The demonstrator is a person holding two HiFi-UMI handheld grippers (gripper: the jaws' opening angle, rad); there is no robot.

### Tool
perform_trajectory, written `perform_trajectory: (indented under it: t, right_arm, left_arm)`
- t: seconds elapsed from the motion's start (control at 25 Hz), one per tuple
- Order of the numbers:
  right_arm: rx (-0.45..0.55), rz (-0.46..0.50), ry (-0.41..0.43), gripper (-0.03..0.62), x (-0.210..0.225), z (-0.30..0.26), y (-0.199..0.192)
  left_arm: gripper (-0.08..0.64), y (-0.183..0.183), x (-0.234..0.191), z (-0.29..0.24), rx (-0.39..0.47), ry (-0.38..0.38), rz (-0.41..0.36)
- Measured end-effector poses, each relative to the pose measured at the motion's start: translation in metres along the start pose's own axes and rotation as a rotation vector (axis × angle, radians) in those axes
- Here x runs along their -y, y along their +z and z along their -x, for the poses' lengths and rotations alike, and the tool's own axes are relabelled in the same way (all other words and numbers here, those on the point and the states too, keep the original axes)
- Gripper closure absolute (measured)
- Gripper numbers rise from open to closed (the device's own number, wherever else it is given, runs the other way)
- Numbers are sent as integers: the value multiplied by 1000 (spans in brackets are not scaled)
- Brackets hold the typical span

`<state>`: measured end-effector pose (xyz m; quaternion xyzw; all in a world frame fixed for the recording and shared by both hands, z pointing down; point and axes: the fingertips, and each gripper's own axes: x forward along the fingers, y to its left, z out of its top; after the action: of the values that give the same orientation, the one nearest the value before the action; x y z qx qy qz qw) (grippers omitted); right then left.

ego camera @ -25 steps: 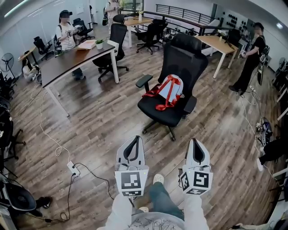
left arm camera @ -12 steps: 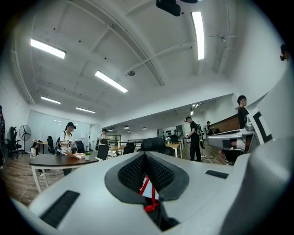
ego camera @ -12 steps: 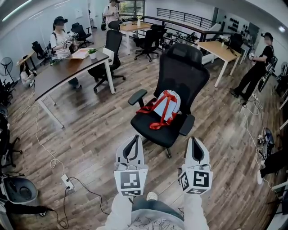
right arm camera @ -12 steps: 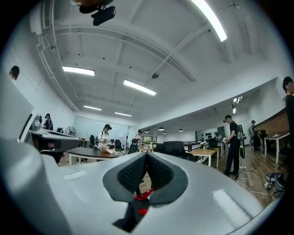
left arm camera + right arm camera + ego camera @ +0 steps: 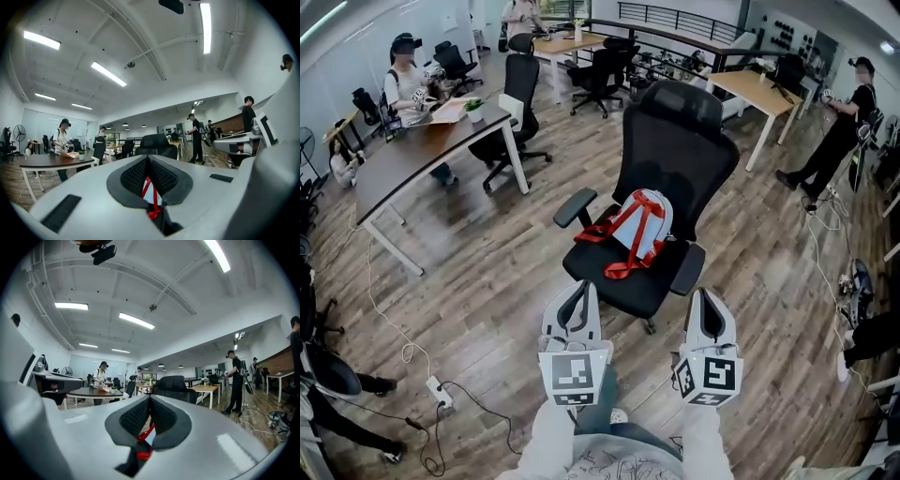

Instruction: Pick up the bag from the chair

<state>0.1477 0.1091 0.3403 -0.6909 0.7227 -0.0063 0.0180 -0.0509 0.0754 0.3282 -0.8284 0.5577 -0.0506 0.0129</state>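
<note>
While the bag [image 5: 639, 223] lies on the seat of the chair [image 5: 679, 141], propped against the backrest with its red straps [image 5: 623, 246] spilling toward the near left, nothing of the pick-up itself can be counted as done. The chair stands on the wooden floor [image 5: 487, 281] in the middle of the scene, just beyond the two grippers. The left gripper [image 5: 584, 289] and the right gripper [image 5: 705, 294] are held side by side at the near edge, both aimed toward the chair and clear of the bag. Each gripper's jaws are seen closed tip to tip with nothing between them; only a sliver of red strap and pale fabric is glimpsed in the distance through the gap behind the tips.

The task is judged to be at the approach. The remaining gap is to be closed, at least one gripper is to be opened, a strap or the top of the bag is to be clamped, and the bag is to be lifted off the seat.
</note>
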Motion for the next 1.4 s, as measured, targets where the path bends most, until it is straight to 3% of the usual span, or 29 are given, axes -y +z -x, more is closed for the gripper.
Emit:
perform_trajectory:
  t: [0.4, 0.56, 0.88, 1.12, 1.4]
  right_arm:
    - [-36, -36, -37, 581, 22, -150, -30]
    - [-61, -20, -65, 581, 32, -212, -39]
    - [-168, 19, -131, 580, 59, -290, -71]
    - [-251, 64, -99, 548, 62, -337, -101]
    - [-360, 67, -5, 515, 68, -384, -150]
  left_arm:
    - [554, -10, -47, -151, 5, -58, 25]
    - [554, -14, -68, -221, -5, -101, -6]
    - [554, -37, -68, -324, -80, -213, -25]
    - [554, -72, -62, -372, -158, -264, -3]
    - [554, -125, -52, -405, -274, -262, 21]
